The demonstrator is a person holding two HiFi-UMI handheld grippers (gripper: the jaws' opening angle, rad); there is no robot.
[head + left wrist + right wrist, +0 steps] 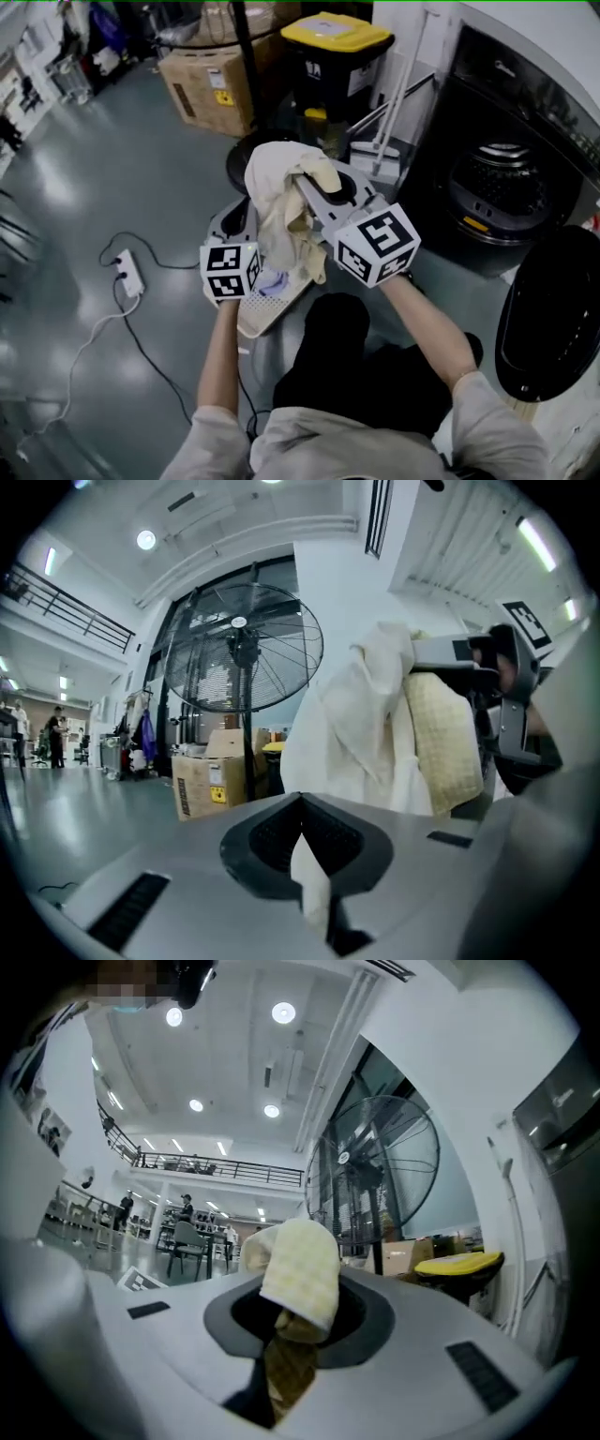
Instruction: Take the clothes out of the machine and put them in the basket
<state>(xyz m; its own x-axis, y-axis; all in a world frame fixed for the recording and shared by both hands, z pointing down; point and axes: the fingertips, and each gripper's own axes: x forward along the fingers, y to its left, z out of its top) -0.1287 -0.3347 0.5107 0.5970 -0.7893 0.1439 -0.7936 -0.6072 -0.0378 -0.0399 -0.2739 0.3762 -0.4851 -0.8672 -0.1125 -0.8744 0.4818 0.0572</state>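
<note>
Fingers (267,841) of the left gripper (307,874) are pressed together on a strip of white cloth (352,733). The right gripper (291,1335) is likewise clamped on a yellow checked towel (302,1269). At right, the washing machine (525,112) stands with its door (553,319) swung open, and no laundry shows in the visible part of the drum (502,178). Both garments hang bunched just above the white basket (267,314) on the floor, not yet released. Lowering them in and letting go seems to be what remains.

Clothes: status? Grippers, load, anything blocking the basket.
Left gripper shut on white cloth; right gripper shut on yellow waffle towel. Both hang above white perforated basket, not yet dropped. Nothing seen between.
</note>
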